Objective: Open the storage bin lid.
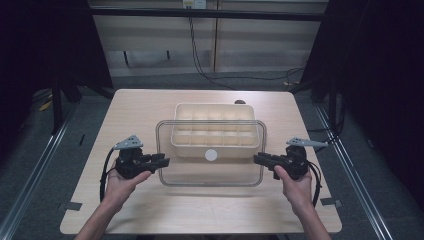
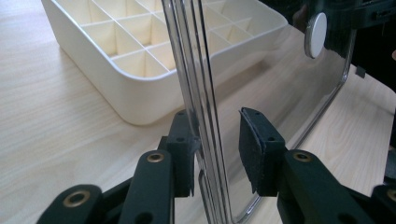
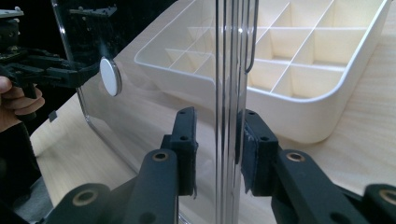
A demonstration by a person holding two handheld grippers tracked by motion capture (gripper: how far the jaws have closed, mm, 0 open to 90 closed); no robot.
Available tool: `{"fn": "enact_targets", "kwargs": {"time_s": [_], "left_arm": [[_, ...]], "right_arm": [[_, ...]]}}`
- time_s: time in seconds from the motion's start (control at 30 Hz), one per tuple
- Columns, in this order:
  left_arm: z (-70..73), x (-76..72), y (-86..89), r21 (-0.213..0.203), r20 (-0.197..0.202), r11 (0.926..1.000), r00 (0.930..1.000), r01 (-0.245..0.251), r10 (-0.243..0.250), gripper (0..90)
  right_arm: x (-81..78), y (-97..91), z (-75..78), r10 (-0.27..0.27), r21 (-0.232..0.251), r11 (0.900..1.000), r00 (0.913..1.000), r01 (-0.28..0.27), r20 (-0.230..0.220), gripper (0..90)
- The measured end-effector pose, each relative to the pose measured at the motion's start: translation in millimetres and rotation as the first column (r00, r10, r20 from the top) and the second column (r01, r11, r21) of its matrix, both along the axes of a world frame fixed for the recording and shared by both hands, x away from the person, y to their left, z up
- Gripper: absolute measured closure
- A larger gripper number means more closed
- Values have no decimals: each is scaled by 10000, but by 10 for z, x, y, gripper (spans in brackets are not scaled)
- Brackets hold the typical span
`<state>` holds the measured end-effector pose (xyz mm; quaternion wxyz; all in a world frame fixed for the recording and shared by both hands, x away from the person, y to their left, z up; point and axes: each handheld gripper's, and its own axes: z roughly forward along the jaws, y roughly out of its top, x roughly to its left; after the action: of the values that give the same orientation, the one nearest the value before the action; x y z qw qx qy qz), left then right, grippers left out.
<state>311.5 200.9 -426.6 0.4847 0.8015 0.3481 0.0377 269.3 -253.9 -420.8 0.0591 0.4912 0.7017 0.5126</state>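
- The clear lid [image 1: 210, 175], a see-through rectangular cover with a round white knob [image 1: 211, 154] at its middle, hangs between my two hand-held grippers over the near half of the tabletop [image 1: 135, 107]; its far edge overlaps the near part of the cream divided box [image 1: 212, 114].
- My left hand [image 1: 120, 184] comes in at the bottom left of the high view and carries the left hand-held gripper [image 1: 166, 161], whose jaws point inward at the lid's left edge.
- In the left gripper view that gripper [image 2: 215, 149] has the lid's rim [image 2: 205, 140] standing edge-on between its jaws. The left pad [image 2: 184, 151] lies against the rim, while the right pad [image 2: 254, 149] seems to stand a little off it, so I read a narrow grip on the lid's edge.
- The cream divided box sits on the tabletop past the lid, its open grid of square compartments [image 2: 140, 35] facing up.
- In the right gripper view the right hand-held gripper [image 3: 215, 151] has the lid's rim [image 3: 229, 116] upright between both pads [image 3: 250, 149], closed narrowly on it, and the left gripper shows beyond the knob [image 3: 110, 76].
- My right hand [image 1: 295, 187] holds the right hand-held gripper [image 1: 256, 159] at the lid's right edge in the high view, jaws pointing inward.
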Motion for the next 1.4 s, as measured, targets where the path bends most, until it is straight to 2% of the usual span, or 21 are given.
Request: {"fn": "enact_targets", "kwargs": {"time_s": [0.13, 0.27, 0.47, 0.57, 0.63, 0.9, 1.07, 1.4], "left_arm": [[-35, -53, -18, 186, 84, 9998, 9999, -63, 62, 660], [-61, -91, -8, 174, -38, 9998, 10000, -59, 60, 661], [-52, -152, 5, 245, -183, 9996, 9998, 101, -97, 670], [-50, -193, 9, -9, -299, 9996, 9992, 267, -267, 675], [-45, -222, 11, -123, -227, 9996, 9994, 269, -272, 680], [-39, -331, 14, -63, -315, 9995, 9990, 317, -319, 681], [-97, -386, 20, 203, -471, 9988, 9980, 442, -432, 680], [-180, -454, 35, 341, -702, 9983, 9965, 482, -458, 675]], "right_arm": [[-27, -1, -43, 49, 12, 10000, 9999, -49, -156, 695], [-41, 12, -102, -17, -40, 10000, 9992, 15, -406, 687], [-105, 18, -109, 143, -91, 9998, 9985, -148, -521, 687], [-151, 0, -106, 125, -46, 9999, 9982, -128, -580, 687], [-185, -20, -111, 109, 97, 9999, 9980, -103, -628, 688], [-290, -31, -105, 230, 171, 9996, 9977, -220, -633, 691], [-335, -26, -126, 297, 161, 9995, 9968, -285, -745, 692], [-453, 3, -178, 395, 115, 9992, 9943, -386, -993, 701]]}}
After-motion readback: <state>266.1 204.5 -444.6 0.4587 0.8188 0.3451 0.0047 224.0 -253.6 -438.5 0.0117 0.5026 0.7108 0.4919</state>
